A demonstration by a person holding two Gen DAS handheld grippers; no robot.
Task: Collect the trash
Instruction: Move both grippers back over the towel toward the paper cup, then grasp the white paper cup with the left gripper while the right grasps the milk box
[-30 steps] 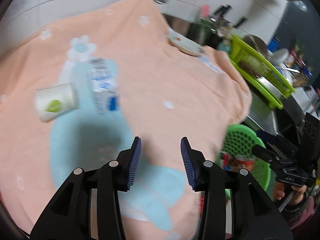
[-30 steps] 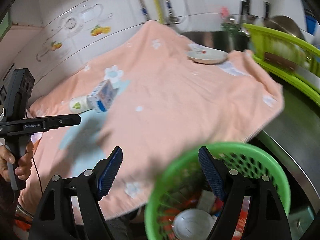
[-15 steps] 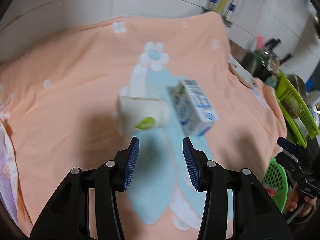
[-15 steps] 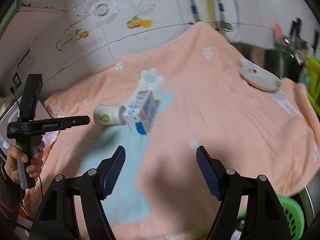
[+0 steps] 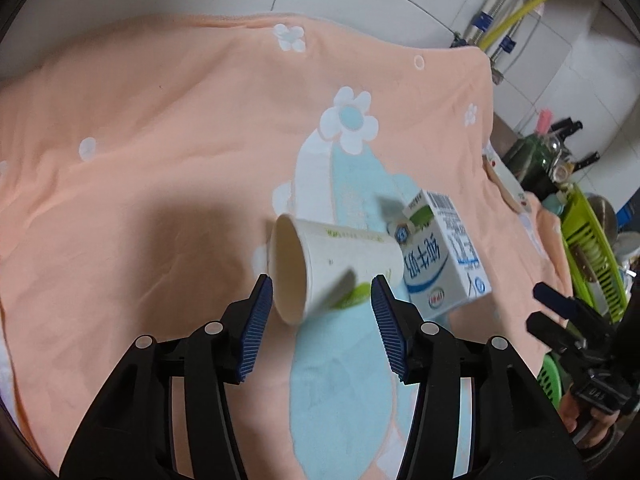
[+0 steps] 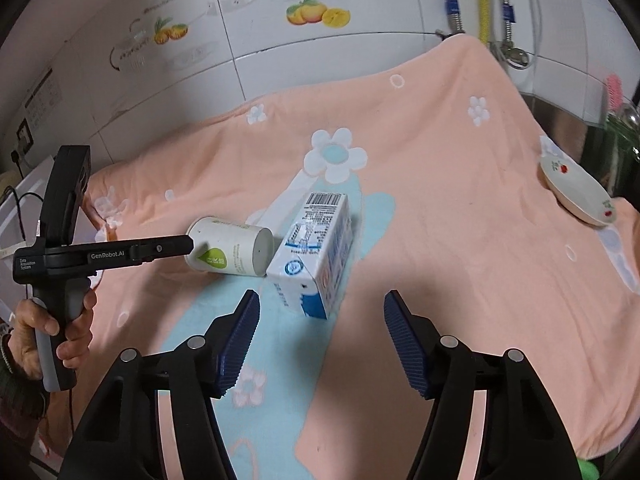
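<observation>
A white paper cup (image 5: pixel 320 268) lies on its side on the peach flowered cloth (image 5: pixel 160 120), mouth toward me. A white and blue milk carton (image 5: pixel 444 264) lies touching its base. My left gripper (image 5: pixel 322 312) is open, its fingertips on either side of the cup's mouth end, not closed on it. In the right wrist view the cup (image 6: pixel 230 248) and carton (image 6: pixel 316 248) lie ahead. My right gripper (image 6: pixel 322 332) is open and empty, just short of the carton. The left gripper's fingers (image 6: pixel 160 250) reach the cup's rim there.
A white plate (image 6: pixel 576 192) sits at the cloth's right edge. A green dish rack (image 5: pixel 592 256) and a green basket (image 5: pixel 550 376) are to the right, off the cloth. A tiled wall with pipes (image 6: pixel 480 0) stands behind.
My left gripper has swung left and closed in on the cup until its open fingers flank it. My right gripper has moved from over the green basket toward the carton.
</observation>
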